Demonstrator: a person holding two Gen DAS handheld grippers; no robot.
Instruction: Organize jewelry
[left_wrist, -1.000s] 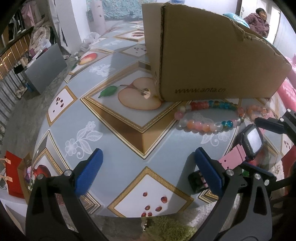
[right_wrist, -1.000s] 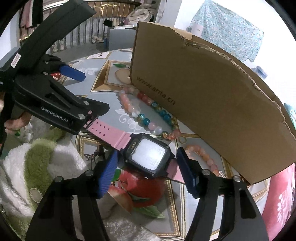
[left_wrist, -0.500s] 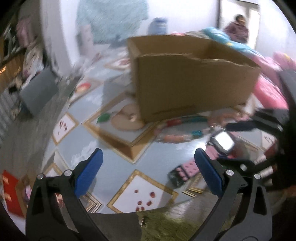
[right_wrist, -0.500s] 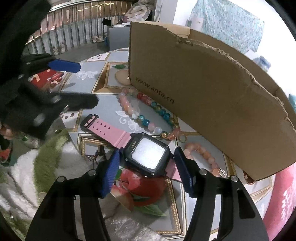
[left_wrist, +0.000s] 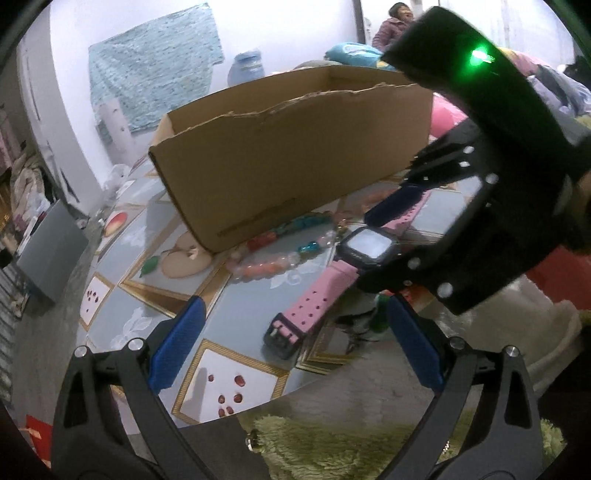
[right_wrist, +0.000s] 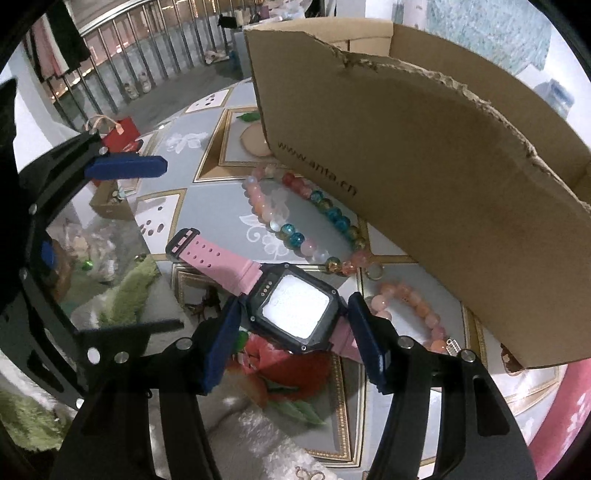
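Over patterned table (right_wrist: 229, 206), right gripper (right_wrist: 291, 314) pinches watch (right_wrist: 291, 312); left gripper (left_wrist: 291, 343) spread.

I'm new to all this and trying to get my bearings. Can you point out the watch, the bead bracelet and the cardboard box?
watch (right_wrist: 293, 308): right wrist view, on its pale screen.
bead bracelet (right_wrist: 295, 239): right wrist view, on a blue bead.
cardboard box (left_wrist: 295, 162): left wrist view, on its front wall.

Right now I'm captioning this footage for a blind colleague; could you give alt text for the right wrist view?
The right claw grips the black square case of a pink-strapped watch on a patterned tablecloth. Behind lie a multicoloured bead bracelet and a torn brown cardboard box; the left claw stands open at left.
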